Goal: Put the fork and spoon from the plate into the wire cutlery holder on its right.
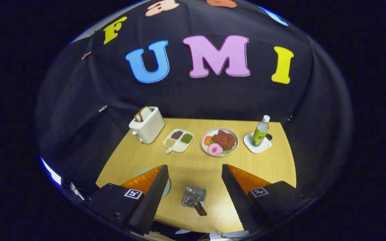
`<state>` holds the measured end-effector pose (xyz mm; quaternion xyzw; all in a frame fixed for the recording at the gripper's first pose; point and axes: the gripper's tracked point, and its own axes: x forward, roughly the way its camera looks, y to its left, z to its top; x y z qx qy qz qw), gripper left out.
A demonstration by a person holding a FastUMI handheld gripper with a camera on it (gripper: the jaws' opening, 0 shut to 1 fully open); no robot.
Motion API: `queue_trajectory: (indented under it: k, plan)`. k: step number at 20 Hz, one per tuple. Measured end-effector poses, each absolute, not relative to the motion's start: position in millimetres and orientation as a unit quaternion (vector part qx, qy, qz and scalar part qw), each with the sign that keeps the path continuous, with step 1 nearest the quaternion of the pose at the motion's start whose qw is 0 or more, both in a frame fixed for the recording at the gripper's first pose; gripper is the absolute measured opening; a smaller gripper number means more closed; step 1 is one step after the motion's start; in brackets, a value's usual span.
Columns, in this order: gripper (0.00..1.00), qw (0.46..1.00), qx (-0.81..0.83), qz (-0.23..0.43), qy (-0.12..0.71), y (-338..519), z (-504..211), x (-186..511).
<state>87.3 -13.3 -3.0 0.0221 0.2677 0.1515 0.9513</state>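
The wire cutlery holder (194,196) sits on the wooden table (273,167) right between the claw (195,166) fingers, a dark handle poking out of it. A pale plate (166,190) peeks from behind the left finger. Claw's wide apart, gripping nothing. Further out: toaster (147,125) with bread, divided dish (178,140), plate of food (219,141), green bottle (260,131) on a coaster.

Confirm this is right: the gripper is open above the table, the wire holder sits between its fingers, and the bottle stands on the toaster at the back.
Not quite. In the gripper view the bottle stands on a white coaster, at the far end of the back row from the toaster. The rest holds: the gripper is open above the table, with the wire holder between its fingers.
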Motion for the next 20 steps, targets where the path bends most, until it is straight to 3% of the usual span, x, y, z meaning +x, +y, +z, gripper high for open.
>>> queue_trajectory:
  k: [5, 11, 20]
  plan:
    - [0.99, 0.985, 0.015, 0.12, 0.122, -21, 65, 86]
    - [0.99, 0.998, 0.015, 0.052, 0.017, -38, 107, 61]
    - [0.99, 0.998, 0.033, 0.055, 0.028, -53, 66, 53]
